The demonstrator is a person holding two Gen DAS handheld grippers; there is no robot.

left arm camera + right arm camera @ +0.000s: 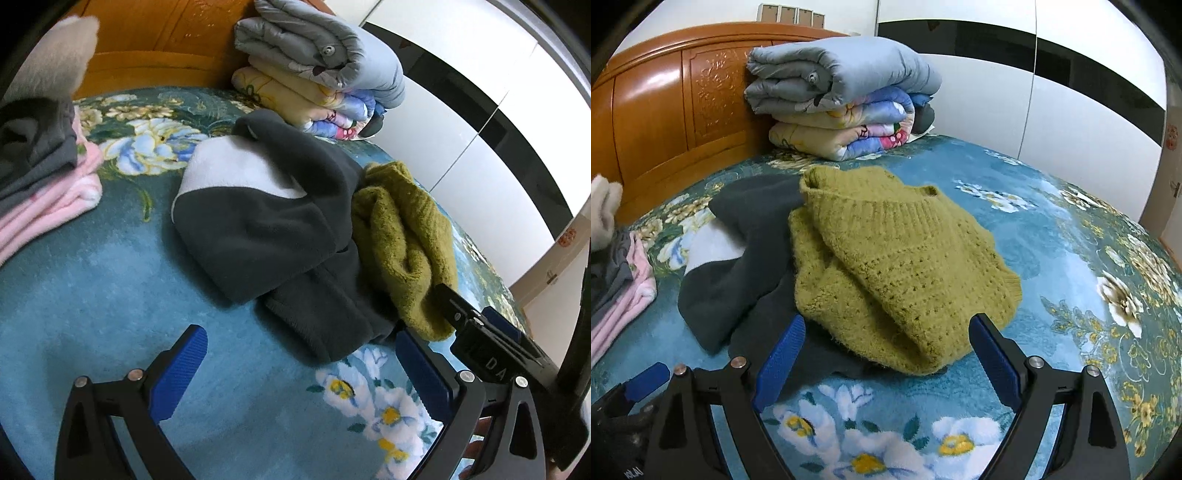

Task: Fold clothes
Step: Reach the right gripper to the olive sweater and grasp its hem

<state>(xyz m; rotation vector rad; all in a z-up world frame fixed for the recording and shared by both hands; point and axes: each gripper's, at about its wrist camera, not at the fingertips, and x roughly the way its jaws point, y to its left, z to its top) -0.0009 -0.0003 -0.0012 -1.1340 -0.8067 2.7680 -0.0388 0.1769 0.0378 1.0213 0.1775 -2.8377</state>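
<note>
An olive-green knitted sweater (894,273) lies crumpled on the bed, partly over a dark grey fleece garment with a white panel (738,280). Both show in the left wrist view, the fleece (266,229) in the middle and the sweater (406,240) to its right. My right gripper (888,343) is open, its blue pads either side of the sweater's near edge, just above it. My left gripper (301,350) is open and empty, low over the bed in front of the fleece's hem. The right gripper's body (491,332) shows beside the sweater.
The bed has a teal floral blanket (1052,266). Folded pink and grey clothes (48,177) are stacked at the left. A pile of folded quilts (842,99) sits against the orange wooden headboard (665,110). A white and black wardrobe (1071,92) stands on the right.
</note>
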